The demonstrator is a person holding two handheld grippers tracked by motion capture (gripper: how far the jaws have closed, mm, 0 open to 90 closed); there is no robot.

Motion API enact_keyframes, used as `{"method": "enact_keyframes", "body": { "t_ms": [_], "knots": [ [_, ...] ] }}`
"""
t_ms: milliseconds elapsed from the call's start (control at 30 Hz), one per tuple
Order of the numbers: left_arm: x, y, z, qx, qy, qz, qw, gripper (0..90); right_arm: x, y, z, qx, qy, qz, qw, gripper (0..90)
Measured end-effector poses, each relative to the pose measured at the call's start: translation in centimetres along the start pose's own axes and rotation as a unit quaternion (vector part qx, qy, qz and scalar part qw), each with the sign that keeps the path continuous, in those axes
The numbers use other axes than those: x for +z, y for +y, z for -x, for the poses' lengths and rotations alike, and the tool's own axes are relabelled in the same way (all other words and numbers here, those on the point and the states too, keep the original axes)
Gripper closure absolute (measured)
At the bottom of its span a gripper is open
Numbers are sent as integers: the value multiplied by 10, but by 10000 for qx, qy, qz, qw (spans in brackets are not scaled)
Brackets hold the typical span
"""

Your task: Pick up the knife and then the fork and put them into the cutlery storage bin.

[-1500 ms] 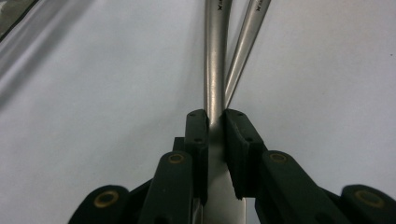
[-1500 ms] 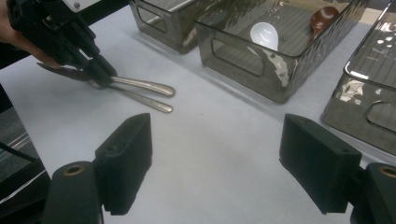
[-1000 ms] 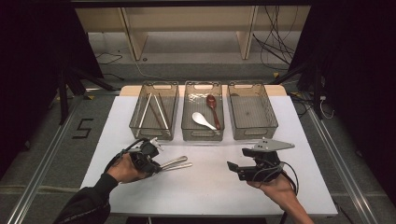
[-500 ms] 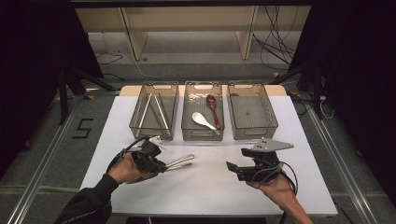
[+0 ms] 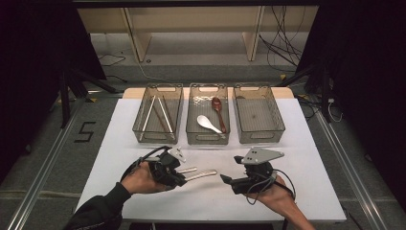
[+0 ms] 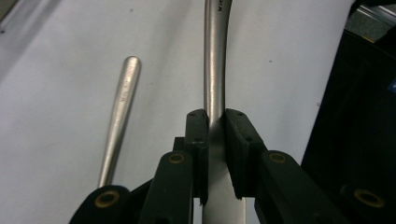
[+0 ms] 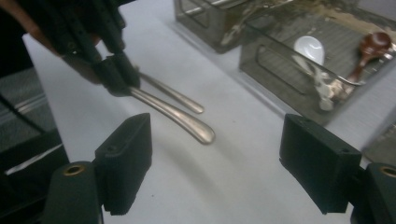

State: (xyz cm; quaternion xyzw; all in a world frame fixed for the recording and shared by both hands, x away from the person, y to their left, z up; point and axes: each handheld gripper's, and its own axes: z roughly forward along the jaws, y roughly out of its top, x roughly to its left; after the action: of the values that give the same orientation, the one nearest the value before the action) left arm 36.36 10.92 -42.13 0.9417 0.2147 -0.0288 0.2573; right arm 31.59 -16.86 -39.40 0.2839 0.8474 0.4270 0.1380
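Lifted rightward since before, the left gripper (image 5: 184,176) clamps one of two metal utensil handles (image 5: 201,173); the right gripper (image 5: 224,178) gapes wide beside three bins (image 5: 209,139).

The high view is evenly lit from above: the white tabletop (image 5: 306,158) is bright while both sides of the room fall into near black. Shadows under the three bins are soft and short. In the left gripper view the steel handle (image 6: 215,60) carries a pale sheen and the near tongs look soft, out of focus. The right gripper view is grainy, with smeared glare on the clear bin walls (image 7: 275,60) and blur toward its far corners
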Motion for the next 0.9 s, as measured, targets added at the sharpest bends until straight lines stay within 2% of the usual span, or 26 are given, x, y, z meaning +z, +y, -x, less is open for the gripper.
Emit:
{"method": "enact_keyframes", "body": {
  "t_ms": [133, 367, 500, 600, 800, 900],
  "knots": [
    [3, 4, 6, 89, -69, -63, 9999, 791, 9, 3, -13, -445, 95, -134, 9989, 268],
    [5, 8, 13, 211, -168, -86, 9996, 791, 22, 5, -29, -910, 240, -392, 9948, 286],
    [6, 11, 15, 247, -238, -114, 9993, 791, 29, 5, -37, -1345, 294, -575, 9888, 310],
    [5, 13, 17, 274, -277, -138, 9991, 791, 34, 4, -43, -1564, 350, -686, 9847, 336],
    [7, 18, 20, 268, -420, -142, 9987, 791, 41, 4, -48, -1756, 378, -813, 9804, 390],
    [8, 20, 19, 246, -500, -182, 9983, 791, 43, 4, -51, -1901, 364, -879, 9771, 414]
  ]
}}
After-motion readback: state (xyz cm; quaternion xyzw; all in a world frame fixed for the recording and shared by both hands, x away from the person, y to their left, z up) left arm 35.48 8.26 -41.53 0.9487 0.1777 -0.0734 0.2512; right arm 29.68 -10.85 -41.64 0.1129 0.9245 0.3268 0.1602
